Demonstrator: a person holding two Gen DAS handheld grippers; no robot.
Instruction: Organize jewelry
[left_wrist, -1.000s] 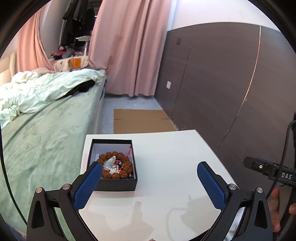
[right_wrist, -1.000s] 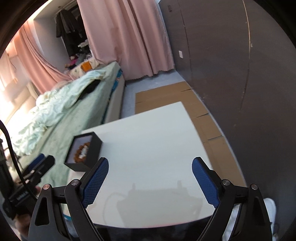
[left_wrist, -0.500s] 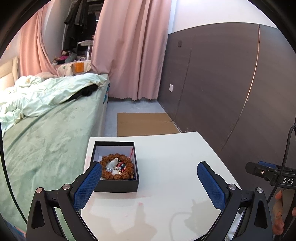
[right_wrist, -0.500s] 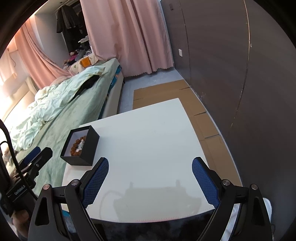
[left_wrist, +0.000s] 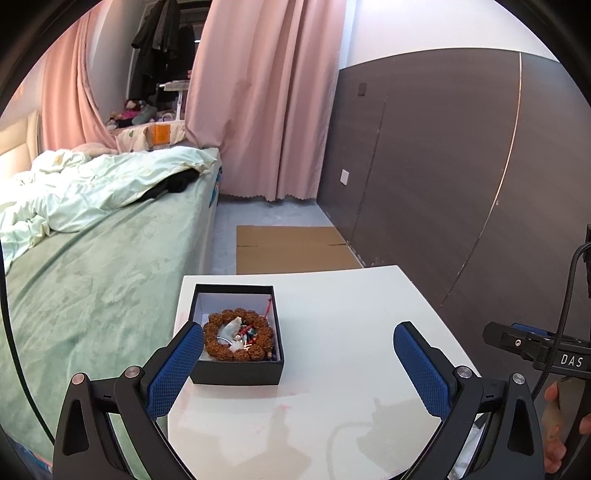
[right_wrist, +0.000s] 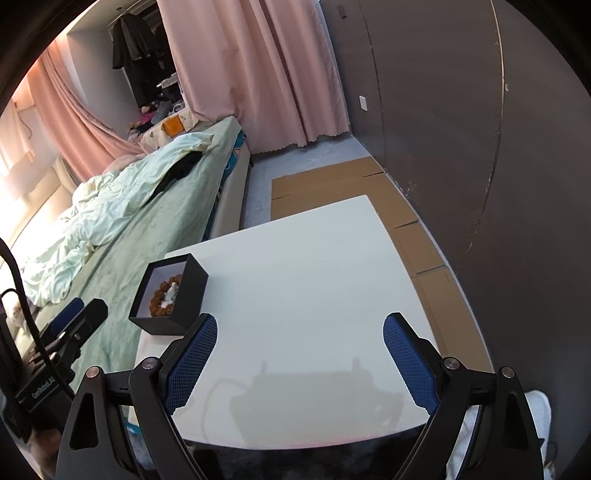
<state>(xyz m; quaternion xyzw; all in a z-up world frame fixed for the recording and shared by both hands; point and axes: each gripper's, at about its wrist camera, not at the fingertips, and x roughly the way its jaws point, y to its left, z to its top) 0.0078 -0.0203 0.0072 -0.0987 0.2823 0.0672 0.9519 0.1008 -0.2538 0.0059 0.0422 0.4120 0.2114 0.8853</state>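
Observation:
A small black open box (left_wrist: 236, 332) (right_wrist: 171, 295) stands on the left part of the white table (left_wrist: 351, 317) (right_wrist: 306, 280). Inside it lies a brown beaded bracelet (left_wrist: 238, 339) (right_wrist: 162, 299) around a heap of small trinkets. My left gripper (left_wrist: 299, 339) hangs open above the table's near side, its left finger just in front of the box, nothing between the pads. My right gripper (right_wrist: 299, 332) is open too, over the bare near half of the table, right of the box. Each gripper shows at the edge of the other's view.
A bed with a green cover and pale duvet (left_wrist: 92, 236) runs along the table's left side. Flattened cardboard (left_wrist: 291, 247) (right_wrist: 406, 229) lies on the floor beyond and to the right. A dark panelled wall (left_wrist: 461, 166) and pink curtains (left_wrist: 266, 99) close the far side.
Both views have drawn a little nearer and lifted, so the box sits larger and closer to the left gripper. Both grippers stayed open.

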